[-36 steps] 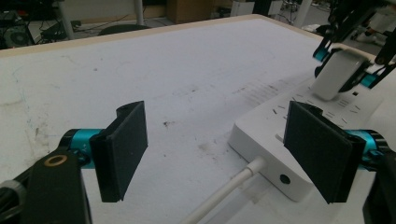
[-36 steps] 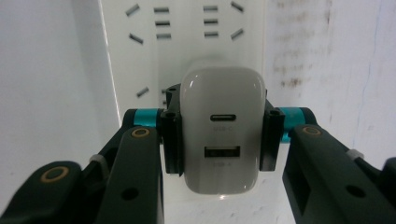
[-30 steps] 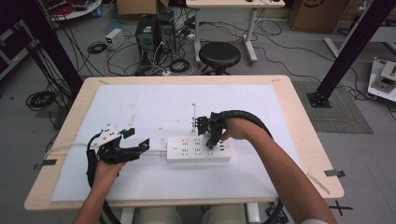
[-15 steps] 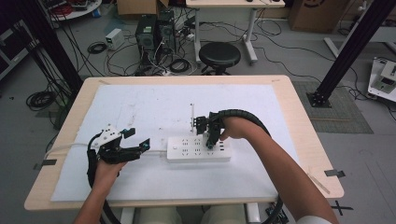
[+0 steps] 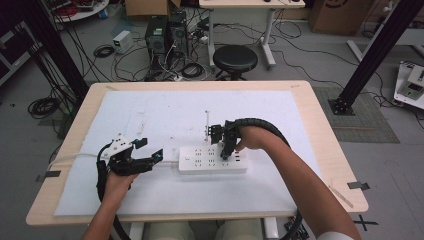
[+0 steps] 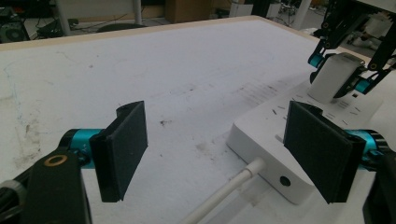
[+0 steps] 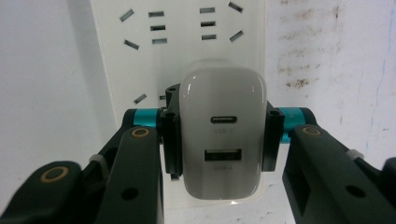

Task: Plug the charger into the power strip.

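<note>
A white power strip (image 5: 212, 160) lies flat on the white mat, with its cable (image 6: 224, 193) running off toward the left. My right gripper (image 5: 226, 152) points down at the strip and is shut on a white USB charger (image 7: 222, 133), its pads (image 7: 171, 140) pressing both sides. The charger (image 6: 335, 75) stands on the strip's sockets (image 7: 182, 51). My left gripper (image 5: 145, 157) rests on the table left of the strip, open. Its far pad (image 6: 320, 149) hovers over the strip's cable end (image 6: 268, 154), its near pad (image 6: 122, 147) over bare mat.
The white mat (image 5: 165, 117) covers most of the wooden table (image 5: 327, 130). A thin upright rod (image 5: 206, 122) stands just behind the strip. A black stool (image 5: 235, 59), computer towers and loose cables lie on the floor beyond the far edge.
</note>
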Motion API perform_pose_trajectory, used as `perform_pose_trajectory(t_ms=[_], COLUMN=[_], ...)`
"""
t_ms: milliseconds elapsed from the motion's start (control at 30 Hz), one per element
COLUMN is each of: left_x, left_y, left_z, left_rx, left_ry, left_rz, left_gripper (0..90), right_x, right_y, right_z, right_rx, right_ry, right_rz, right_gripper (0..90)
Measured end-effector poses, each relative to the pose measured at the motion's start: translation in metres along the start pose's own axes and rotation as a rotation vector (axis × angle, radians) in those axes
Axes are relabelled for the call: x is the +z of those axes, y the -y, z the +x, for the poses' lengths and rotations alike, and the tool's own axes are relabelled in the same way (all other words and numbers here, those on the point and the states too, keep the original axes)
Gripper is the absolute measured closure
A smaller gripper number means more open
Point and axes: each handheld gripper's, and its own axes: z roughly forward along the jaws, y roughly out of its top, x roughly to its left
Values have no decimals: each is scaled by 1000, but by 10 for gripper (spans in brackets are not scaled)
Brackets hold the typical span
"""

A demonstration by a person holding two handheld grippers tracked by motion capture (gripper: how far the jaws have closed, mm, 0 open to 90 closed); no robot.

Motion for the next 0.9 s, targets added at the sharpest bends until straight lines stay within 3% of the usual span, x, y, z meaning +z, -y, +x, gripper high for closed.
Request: perform_pose_trajectory(t_ms=[233,267,367,533,600,800,900], left_x=[-2,-2,-2,-1,-1,-2,-2], left_y=[-3,-2,-1,-1,-3,-6,-6], left_z=[1,1,0,-2,-2,-5,-6], left_rx=[9,7,9,1,4,14,16], left_ry=[-4,-5,-3,-4,-3,0,3], left_rz=[1,0,2,-2,-5,-11,-8], left_gripper=[218,218,218,218,218,218,218], right_x=[1,1,-1,-12,-15,-19,-21], right_y=[13,14,22,42,51,83,99], right_z=[0,1,-2,-1,2,9,15], right_rx=[-6,12,102,222,278,445,502], right_ry=[4,-1,-10,-8,16,42,62], right_rz=[-109,-120,-187,-298,-327,-455,-510], right_gripper=[621,577,415,306,236,212,211])
